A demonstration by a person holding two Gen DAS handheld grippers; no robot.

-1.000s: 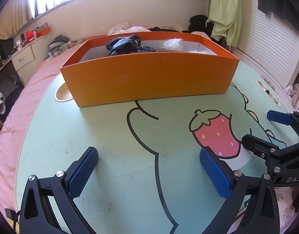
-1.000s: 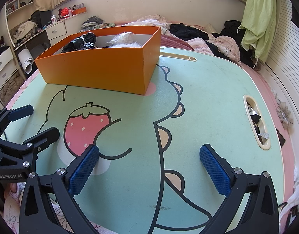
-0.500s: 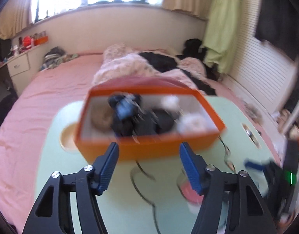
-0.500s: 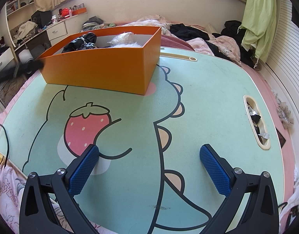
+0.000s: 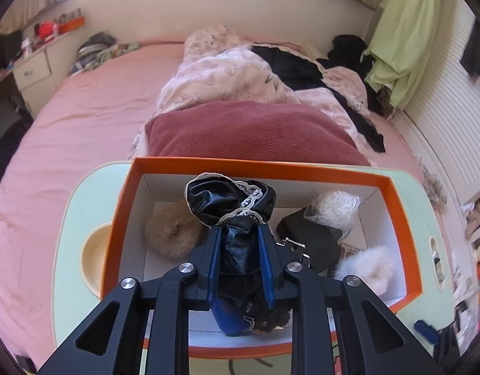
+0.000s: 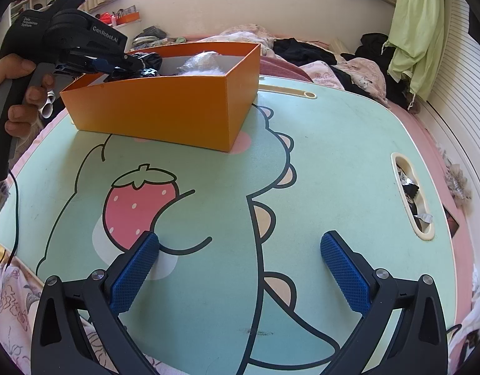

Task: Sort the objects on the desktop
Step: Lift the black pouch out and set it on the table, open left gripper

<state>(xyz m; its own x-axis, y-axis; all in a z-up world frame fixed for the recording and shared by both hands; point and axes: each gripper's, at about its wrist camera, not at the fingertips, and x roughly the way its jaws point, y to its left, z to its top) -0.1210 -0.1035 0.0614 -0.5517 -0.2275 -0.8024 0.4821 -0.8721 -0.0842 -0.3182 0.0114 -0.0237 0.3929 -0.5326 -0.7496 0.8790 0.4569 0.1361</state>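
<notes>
Left gripper (image 5: pixel 240 259) clamped on a black lace-trimmed pouch (image 5: pixel 230 200) inside the orange box (image 5: pixel 271 168).
Only the left wrist view shows the contents: a tan fluffy scrunchie (image 5: pixel 172 231), a white bagged puff (image 5: pixel 335 207), a pale puff (image 5: pixel 368 267) and a black case (image 5: pixel 308 240). The right wrist view shows the box's outer wall on the cartoon-printed tray table (image 6: pixel 333 156), where the right gripper (image 6: pixel 240 265) hovers with fingers wide. A second earlier the left gripper lay open on the table before the box.
</notes>
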